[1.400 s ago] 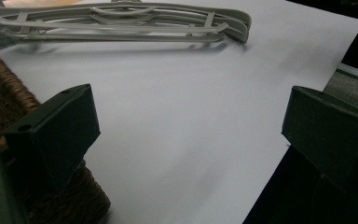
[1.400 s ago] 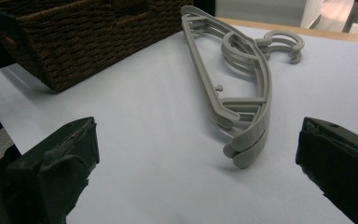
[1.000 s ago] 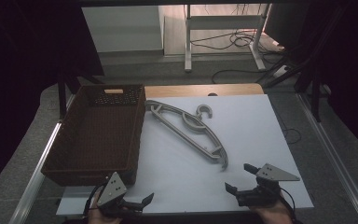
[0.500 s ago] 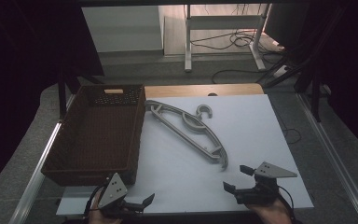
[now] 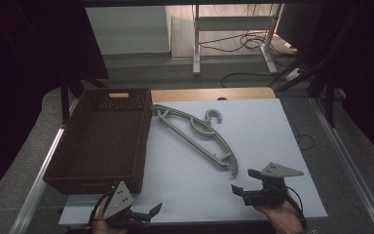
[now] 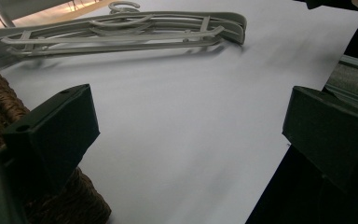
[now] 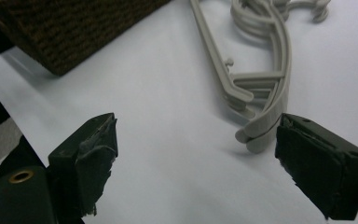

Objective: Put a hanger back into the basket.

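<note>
High view: right gripper [image 5: 241,181] has edged toward the near end of the grey hangers [image 5: 195,134] beside the basket [image 5: 97,139], jaws just closing slightly yet unclenched and empty; left gripper [image 5: 148,214] gapes idle, so pickup is pending.

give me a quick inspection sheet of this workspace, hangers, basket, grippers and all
surface: white sheet on the table, bare near the grippers
job's things: grey plastic hangers stacked flat, beside the empty brown wicker basket
clutter: nothing seen
grippers: left gripper open, holding nothing, near the basket's front corner; right gripper open, jaws have just been closing a little with nothing between them, close to the hangers' near end, not touching
cables: loose cables on the floor beyond the table
surroundings: dark, a metal frame leg behind
</note>
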`<state>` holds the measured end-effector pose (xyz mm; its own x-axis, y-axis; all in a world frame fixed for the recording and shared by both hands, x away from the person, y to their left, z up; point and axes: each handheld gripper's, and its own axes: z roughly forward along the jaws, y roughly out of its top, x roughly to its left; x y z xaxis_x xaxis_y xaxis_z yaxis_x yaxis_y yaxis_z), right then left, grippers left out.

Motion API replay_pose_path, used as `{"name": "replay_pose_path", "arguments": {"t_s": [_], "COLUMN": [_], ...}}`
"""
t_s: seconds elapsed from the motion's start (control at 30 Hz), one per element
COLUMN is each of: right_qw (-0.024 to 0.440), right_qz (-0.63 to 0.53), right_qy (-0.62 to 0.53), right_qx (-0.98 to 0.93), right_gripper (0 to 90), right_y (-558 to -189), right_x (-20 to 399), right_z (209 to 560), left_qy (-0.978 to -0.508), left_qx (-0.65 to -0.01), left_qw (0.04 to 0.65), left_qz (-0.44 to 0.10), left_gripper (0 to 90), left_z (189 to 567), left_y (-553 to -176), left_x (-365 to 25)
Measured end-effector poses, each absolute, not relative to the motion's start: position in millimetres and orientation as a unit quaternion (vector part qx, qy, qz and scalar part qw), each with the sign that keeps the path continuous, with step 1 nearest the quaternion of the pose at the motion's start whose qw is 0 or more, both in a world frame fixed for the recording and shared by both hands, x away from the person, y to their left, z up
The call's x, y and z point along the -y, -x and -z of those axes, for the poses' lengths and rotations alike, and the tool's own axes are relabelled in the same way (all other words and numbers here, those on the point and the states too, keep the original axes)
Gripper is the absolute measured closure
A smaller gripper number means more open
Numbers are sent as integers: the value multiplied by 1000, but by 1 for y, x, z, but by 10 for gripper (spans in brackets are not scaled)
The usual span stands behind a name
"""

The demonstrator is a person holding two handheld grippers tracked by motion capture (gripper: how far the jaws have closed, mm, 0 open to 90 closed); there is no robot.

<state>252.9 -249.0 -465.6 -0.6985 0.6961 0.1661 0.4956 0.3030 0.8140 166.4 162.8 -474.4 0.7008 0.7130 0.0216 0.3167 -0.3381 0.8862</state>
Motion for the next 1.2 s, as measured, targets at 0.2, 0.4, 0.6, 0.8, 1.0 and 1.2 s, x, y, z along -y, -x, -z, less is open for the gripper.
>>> {"name": "replay_pose_path", "arguments": {"t_s": [0.2, 0.4, 0.6, 0.8, 1.0, 1.2], "right_qw": [96, 102, 107, 105, 104, 118], "right_qz": [-449, -437, -428, -431, -430, -420], "right_qy": [-384, -376, -368, -372, -376, -369], "right_qx": [-801, -811, -819, -815, -814, -820], "right_gripper": [162, 228, 315, 369, 405, 479], "right_y": [-263, -274, -291, -308, -323, -346], "right_x": [246, 241, 236, 234, 230, 224], "right_z": [463, 457, 453, 447, 444, 443], "left_qy": [-792, -794, -793, -793, -793, -796], "left_qx": [-324, -322, -321, -321, -319, -316], "left_qw": [474, 471, 471, 471, 471, 470], "left_qz": [-210, -211, -215, -216, -216, -214], "left_gripper": [35, 33, 32, 31, 31, 31], "left_z": [475, 475, 475, 475, 475, 476], "left_y": [-166, -167, -167, -167, -166, -166], "left_x": [-162, -160, -160, -160, -160, -158]}}
